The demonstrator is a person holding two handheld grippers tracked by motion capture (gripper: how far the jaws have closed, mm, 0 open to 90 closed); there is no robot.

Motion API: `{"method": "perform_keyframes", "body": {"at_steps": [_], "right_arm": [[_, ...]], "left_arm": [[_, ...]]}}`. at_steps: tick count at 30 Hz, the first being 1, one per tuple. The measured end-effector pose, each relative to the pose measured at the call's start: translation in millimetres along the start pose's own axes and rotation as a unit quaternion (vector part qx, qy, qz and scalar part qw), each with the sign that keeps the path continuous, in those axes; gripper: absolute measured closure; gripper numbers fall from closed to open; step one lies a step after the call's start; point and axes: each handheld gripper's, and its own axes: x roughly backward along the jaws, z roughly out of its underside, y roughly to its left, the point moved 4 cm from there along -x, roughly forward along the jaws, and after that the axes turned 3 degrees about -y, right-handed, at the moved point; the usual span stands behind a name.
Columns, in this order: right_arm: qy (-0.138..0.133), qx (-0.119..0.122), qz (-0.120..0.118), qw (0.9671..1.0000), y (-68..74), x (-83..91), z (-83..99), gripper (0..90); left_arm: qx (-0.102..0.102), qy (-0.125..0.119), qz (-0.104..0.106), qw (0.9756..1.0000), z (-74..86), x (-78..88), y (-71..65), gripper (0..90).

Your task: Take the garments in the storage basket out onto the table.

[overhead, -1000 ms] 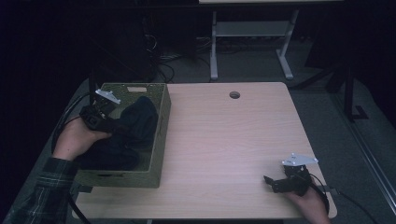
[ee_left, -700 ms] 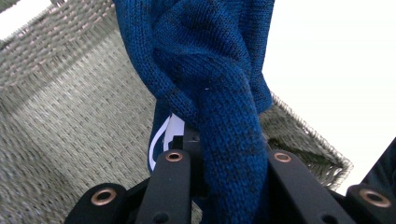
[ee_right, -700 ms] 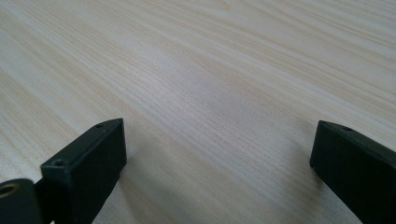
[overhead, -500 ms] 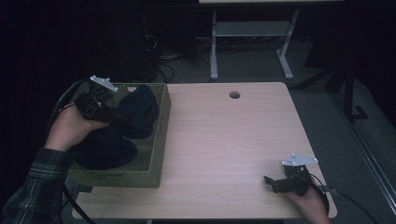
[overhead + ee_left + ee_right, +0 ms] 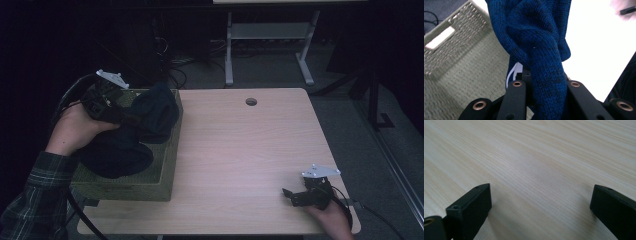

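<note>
A dark blue knitted garment (image 5: 150, 112) hangs out of the olive woven basket (image 5: 165, 172) at the table's left. My left gripper (image 5: 125, 112) is shut on a fold of that garment (image 5: 546, 75) and holds it above the basket; the knit is bunched between the two black jaws, with a white tag behind it. More dark cloth (image 5: 115, 155) lies inside the basket. My right gripper (image 5: 290, 195) rests near the table's front right corner, jaws wide apart over bare wood (image 5: 536, 170), nothing between them.
The light wooden table (image 5: 240, 150) has a round cable hole (image 5: 251, 101) near its far edge. A white metal stand (image 5: 265, 35) stands on the floor beyond the table. Cables lie on the floor behind the basket.
My left gripper has risen out of the basket, pulling the blue garment up with it. The right gripper has stayed where it was.
</note>
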Motion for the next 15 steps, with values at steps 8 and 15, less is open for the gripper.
{"method": "perform_keyframes", "body": {"at_steps": [8, 15], "right_arm": [[0.000, 0.000, 0.000, 1.0000, 0.0, 0.0, 0.1, 3.0], [0.002, 0.000, -0.001, 1.0000, 0.2, 0.0, 0.1, 2.6]], "left_arm": [[-0.015, -0.007, 0.011, 0.9998, -21.3, -4.3, -12.4, 77.8], [-0.026, -0.002, 0.011, 0.9996, -38.3, -14.0, -25.0, 77.8]]}}
